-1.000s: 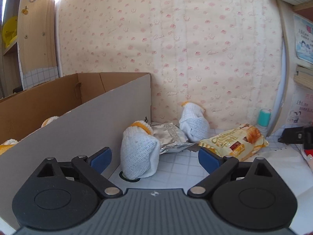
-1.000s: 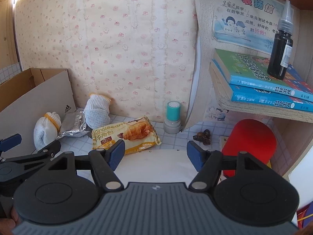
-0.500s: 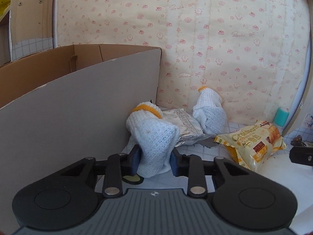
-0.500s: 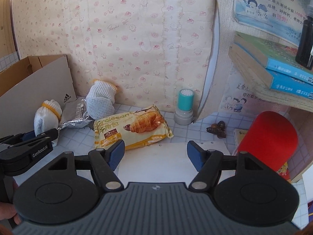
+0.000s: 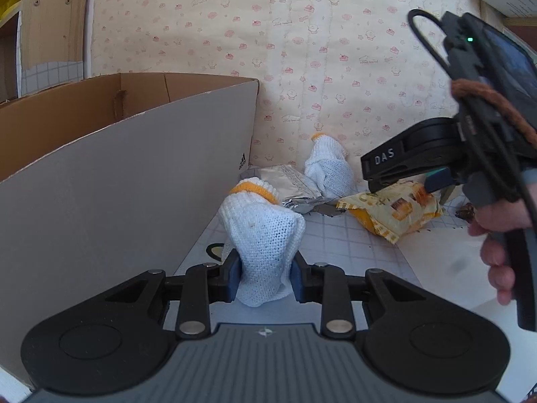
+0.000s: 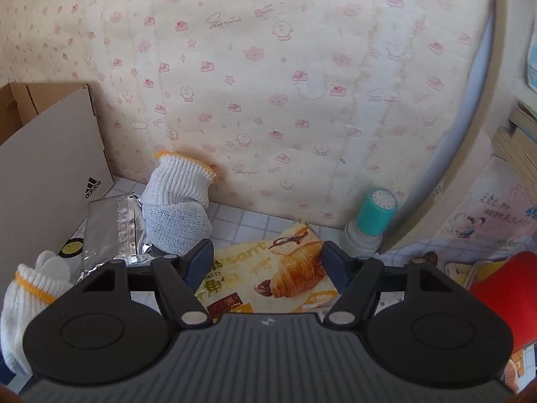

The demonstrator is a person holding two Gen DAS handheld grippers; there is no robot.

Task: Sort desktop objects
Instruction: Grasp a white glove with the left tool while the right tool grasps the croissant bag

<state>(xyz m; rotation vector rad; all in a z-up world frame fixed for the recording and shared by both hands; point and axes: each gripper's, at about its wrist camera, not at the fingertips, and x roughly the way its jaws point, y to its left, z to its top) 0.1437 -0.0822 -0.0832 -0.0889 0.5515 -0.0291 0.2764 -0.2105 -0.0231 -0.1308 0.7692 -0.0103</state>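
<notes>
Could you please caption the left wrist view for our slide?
Left gripper clamps a white knit glove beside the cardboard box.

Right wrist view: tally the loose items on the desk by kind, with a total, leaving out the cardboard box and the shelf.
White knit gloves with orange cuffs: 2
Snack packets: 2, the croissant packet and the silver foil packet
Teal-capped stamp: 1
Red paddle-shaped thing, partly hidden: 1
Total: 6

The right gripper (image 6: 265, 260) is hovering with its jaws spread wide over the croissant packet (image 6: 285, 275). Behind it, a white knit glove (image 6: 178, 213) is leaning against the wall beside a silver foil pouch (image 6: 114, 228), and a teal-capped stamp (image 6: 369, 221) is standing upright to the right.
</notes>
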